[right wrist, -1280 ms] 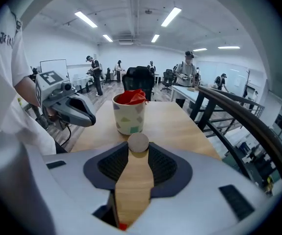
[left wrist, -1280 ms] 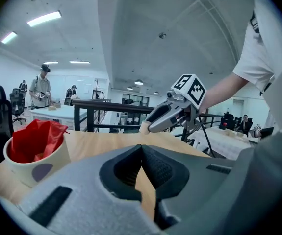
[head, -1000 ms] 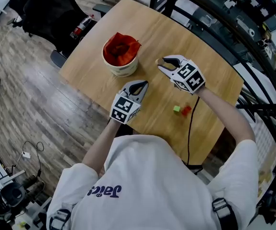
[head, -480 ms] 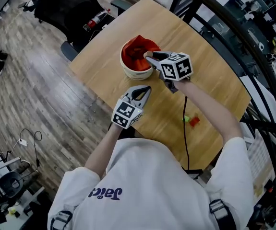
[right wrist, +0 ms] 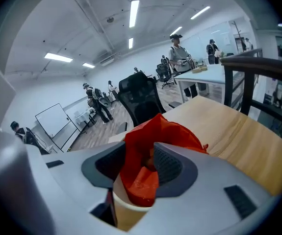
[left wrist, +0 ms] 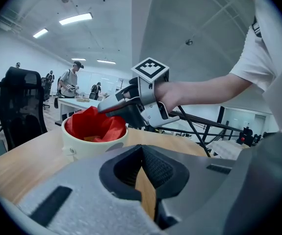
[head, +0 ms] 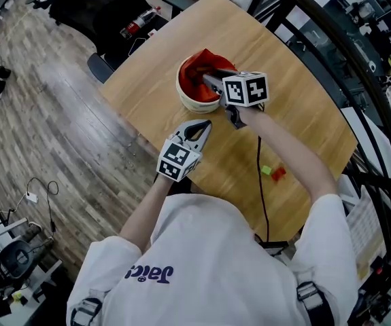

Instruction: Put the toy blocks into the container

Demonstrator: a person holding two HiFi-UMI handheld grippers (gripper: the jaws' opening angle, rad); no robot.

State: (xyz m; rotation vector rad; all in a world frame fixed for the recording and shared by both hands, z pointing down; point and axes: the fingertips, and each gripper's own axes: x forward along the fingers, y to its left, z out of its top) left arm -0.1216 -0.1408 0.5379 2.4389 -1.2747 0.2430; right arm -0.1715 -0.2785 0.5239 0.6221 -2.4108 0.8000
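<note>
1. Head view: high over the person, facing steeply down. It stands well back and takes in the whole desk (head: pixel 297 107), left tool (head: pixel 196 125), right tool (head: pixel 212 81) and container (head: pixel 194 104).
2. Left tool view: low over the desk, near level, facing the container and right tool close ahead.
3. Right tool view: tilted down, hard against the container's red lining (right wrist: pixel 177 131), with the office behind.
4. All three share the container.
</note>
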